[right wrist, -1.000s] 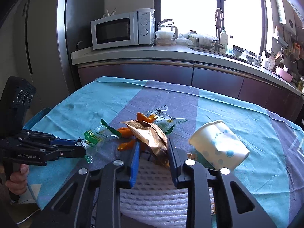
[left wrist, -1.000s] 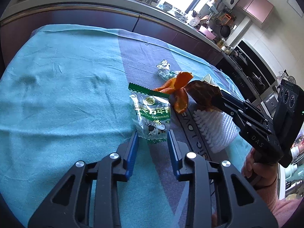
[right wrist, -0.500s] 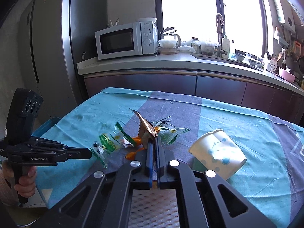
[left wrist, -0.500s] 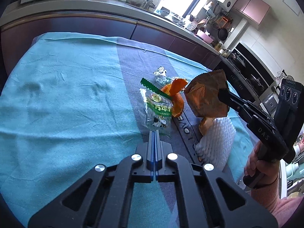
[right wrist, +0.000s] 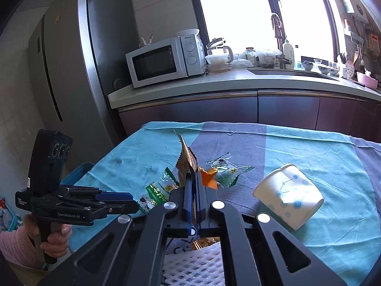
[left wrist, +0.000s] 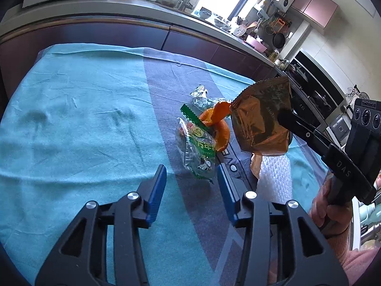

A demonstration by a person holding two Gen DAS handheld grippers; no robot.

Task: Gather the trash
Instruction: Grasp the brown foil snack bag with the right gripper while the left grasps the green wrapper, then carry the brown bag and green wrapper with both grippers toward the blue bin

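teal and grey cloth [left wrist: 71, 124] covers the table, and the trash lies near its middle. the right hand-held gripper [right wrist: 193, 181] is clamped tight on a brown foil wrapper [left wrist: 259, 124], which hangs lifted clear of the cloth; in the right wrist view the wrapper [right wrist: 187, 160] stands edge-on between the closed blue pads. the left hand-held gripper [left wrist: 190, 181] sits low over the cloth with its jaws partly apart, having just been opening; the near end of a clear green snack bag [left wrist: 198, 152] lies in the gap between the fingers, and the pads do not press on it. the bag rests flat on the grey stripe. orange peel [left wrist: 218, 128] lies touching the bag's far end, and a small crumpled clear wrapper [left wrist: 200, 96] sits just beyond the peel. white foam netting [left wrist: 273, 178] lies on the cloth below the held wrapper, to the right of the bag. a paper cup [right wrist: 289, 194] with blue dots lies on its side, apart from the pile, seen only in the right wrist view. a hand [right wrist: 53, 239] in a pink sleeve grips the left tool's handle. behind the table runs a kitchen counter with a microwave [right wrist: 164, 60] beside a steel fridge [right wrist: 78, 71].
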